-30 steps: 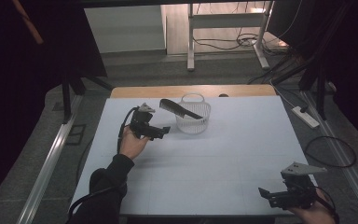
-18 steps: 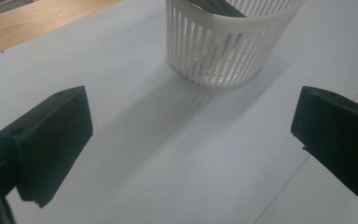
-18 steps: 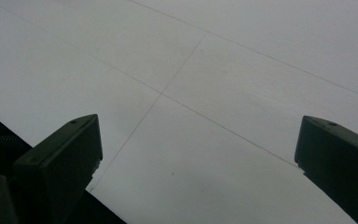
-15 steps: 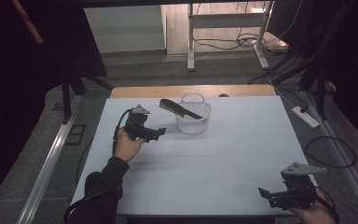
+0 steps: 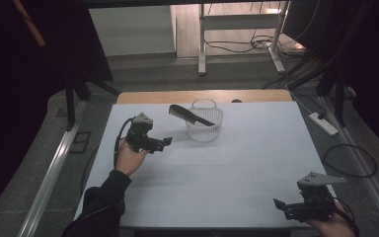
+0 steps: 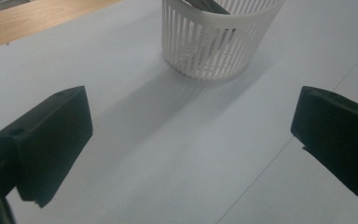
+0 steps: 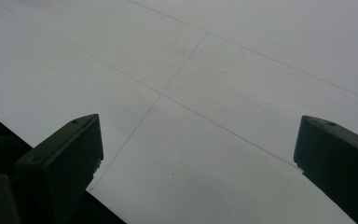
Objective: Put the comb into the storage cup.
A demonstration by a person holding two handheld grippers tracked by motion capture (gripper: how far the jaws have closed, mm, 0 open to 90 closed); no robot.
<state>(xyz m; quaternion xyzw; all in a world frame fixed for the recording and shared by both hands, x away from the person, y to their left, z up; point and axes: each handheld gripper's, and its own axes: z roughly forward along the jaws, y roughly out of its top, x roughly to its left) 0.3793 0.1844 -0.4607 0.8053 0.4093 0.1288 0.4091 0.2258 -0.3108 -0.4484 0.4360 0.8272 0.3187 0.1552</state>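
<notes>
A white slatted basket (image 5: pixel 205 121) stands at the back middle of the white table (image 5: pixel 217 173), with a black comb (image 5: pixel 190 115) leaning in it and sticking out over its left rim. My left gripper (image 5: pixel 166 142) hovers left of the basket, open and empty, pointing right. In the left gripper view the basket (image 6: pixel 216 39) lies ahead between the spread jaws of the left gripper (image 6: pixel 191 154), and dark comb teeth (image 6: pixel 209 5) show inside it. My right gripper (image 5: pixel 278 205) rests near the table's front right corner, open. In the right gripper view, its jaws (image 7: pixel 196 163) frame bare table.
A wooden strip (image 5: pixel 177 96) runs along the table's far edge. A power strip (image 5: pixel 323 123) and cables (image 5: pixel 350 158) lie on the floor at the right. Metal stand legs (image 5: pixel 202 44) rise beyond the table.
My left gripper has drawn back from the basket, leftward and toward the person. The comb stays leaning in the basket. The right gripper has not moved.
</notes>
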